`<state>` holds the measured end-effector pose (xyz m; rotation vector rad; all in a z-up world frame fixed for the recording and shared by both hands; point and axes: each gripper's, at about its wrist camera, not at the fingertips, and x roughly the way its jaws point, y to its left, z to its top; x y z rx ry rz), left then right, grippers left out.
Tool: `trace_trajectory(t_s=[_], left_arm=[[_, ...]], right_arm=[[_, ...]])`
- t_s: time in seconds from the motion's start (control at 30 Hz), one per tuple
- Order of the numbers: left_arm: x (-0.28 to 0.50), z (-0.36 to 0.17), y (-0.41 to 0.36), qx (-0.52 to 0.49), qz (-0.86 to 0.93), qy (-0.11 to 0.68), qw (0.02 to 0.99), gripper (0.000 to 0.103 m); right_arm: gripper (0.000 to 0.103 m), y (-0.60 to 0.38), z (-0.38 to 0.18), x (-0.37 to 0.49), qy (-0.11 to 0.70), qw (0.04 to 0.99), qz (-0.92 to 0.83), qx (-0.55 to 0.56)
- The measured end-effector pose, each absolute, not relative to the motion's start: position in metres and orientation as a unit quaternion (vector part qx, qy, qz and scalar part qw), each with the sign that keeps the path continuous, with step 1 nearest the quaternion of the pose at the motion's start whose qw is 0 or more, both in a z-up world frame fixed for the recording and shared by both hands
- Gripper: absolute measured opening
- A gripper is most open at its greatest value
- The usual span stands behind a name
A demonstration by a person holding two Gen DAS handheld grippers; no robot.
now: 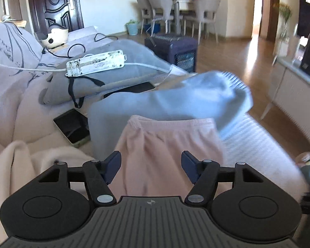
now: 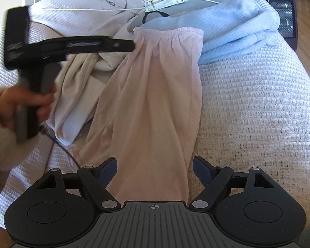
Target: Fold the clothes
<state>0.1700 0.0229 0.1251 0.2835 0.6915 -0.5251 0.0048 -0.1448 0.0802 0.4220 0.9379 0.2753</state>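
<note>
Pale pink trousers (image 2: 155,95) lie lengthwise on the white waffle bedcover (image 2: 248,107), waistband (image 2: 169,32) at the far end. My right gripper (image 2: 155,169) stands open over the leg end, and the cloth runs between its fingers without being pinched. My left gripper (image 1: 151,165) is open above the upper part of the pink trousers (image 1: 165,148), near the waistband. In the right wrist view a hand (image 2: 26,101) holds that left gripper (image 2: 72,45) at the left, blurred. A light blue garment (image 1: 175,101) lies just beyond the waistband.
A cream garment (image 2: 78,78) is bunched left of the trousers. Beyond lie a grey cushion (image 1: 117,76) with a white power strip (image 1: 96,63) on it, a dark tablet (image 1: 72,126) and black cables. A dark heater (image 1: 173,49) stands past the bed's edge on the wooden floor.
</note>
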Motion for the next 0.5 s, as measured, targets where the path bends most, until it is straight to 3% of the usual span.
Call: trace_trajectory(t_s=[0.03,0.1,0.13,0.17,0.3,0.5], left_arm=[[0.177,0.122,0.019,0.139,-0.251,0.337,0.897,0.060],[0.190,0.117,0.014,0.134,-0.247,0.344,0.896,0.039],[0.196,0.117,0.014,0.119,-0.246,0.349,0.896,0.018],[0.200,0.118,0.017,0.105,-0.247,0.353,0.896,0.010],[0.212,0.129,0.017,0.078,-0.255,0.356,0.896,0.006],[0.211,0.149,0.014,0.103,-0.277,0.347,0.890,0.006]], right_arm=[[0.083,-0.146,0.079,0.006,0.448,0.860,0.132,0.204],[0.083,-0.148,0.078,0.007,0.450,0.857,0.134,0.212],[0.083,-0.150,0.077,0.007,0.451,0.855,0.135,0.216],[0.083,-0.151,0.076,0.008,0.452,0.854,0.136,0.221],[0.083,-0.157,0.072,0.012,0.456,0.847,0.135,0.240],[0.083,-0.185,0.093,0.016,0.383,0.881,0.118,0.251]])
